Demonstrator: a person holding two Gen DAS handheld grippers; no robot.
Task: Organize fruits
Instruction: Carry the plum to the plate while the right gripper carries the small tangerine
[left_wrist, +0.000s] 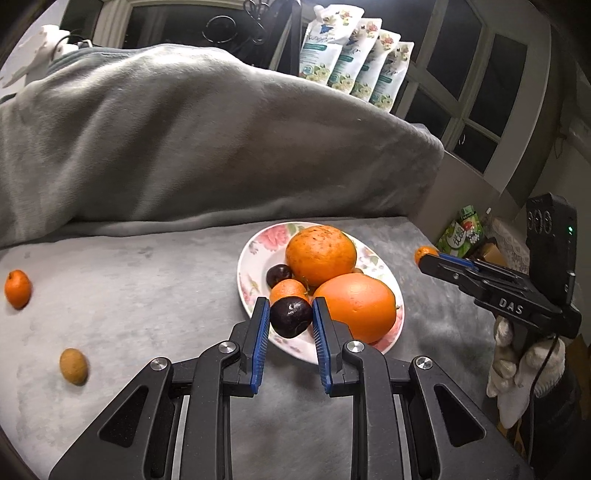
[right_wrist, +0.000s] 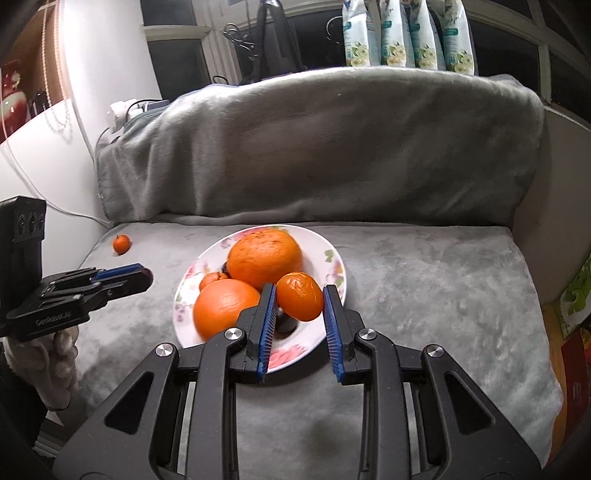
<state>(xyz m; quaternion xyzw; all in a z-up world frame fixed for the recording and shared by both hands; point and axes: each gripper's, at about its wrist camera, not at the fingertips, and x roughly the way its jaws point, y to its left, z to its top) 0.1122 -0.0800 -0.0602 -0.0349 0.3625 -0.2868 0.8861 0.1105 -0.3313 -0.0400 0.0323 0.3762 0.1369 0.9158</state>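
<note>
A floral plate (left_wrist: 251, 254) (right_wrist: 332, 258) on the grey cushion holds two large oranges (left_wrist: 320, 255) (left_wrist: 357, 306), a small orange (left_wrist: 287, 288) and a dark plum (left_wrist: 279, 275). My left gripper (left_wrist: 290, 316) is shut on a second dark plum (left_wrist: 290, 316) and holds it over the plate's near rim. My right gripper (right_wrist: 299, 295) is shut on a small mandarin (right_wrist: 299, 295) over the plate; it also shows in the left wrist view (left_wrist: 428, 256). A small mandarin (left_wrist: 17, 288) (right_wrist: 121, 244) and a brownish fruit (left_wrist: 74, 366) lie loose on the cushion at the left.
The grey blanket (left_wrist: 184, 140) covers the sofa back behind the plate. White pouches (left_wrist: 354, 55) stand on the window ledge. Colourful boxes (right_wrist: 576, 295) sit off the cushion's right edge. A white wall and cable (right_wrist: 74, 206) lie at the left.
</note>
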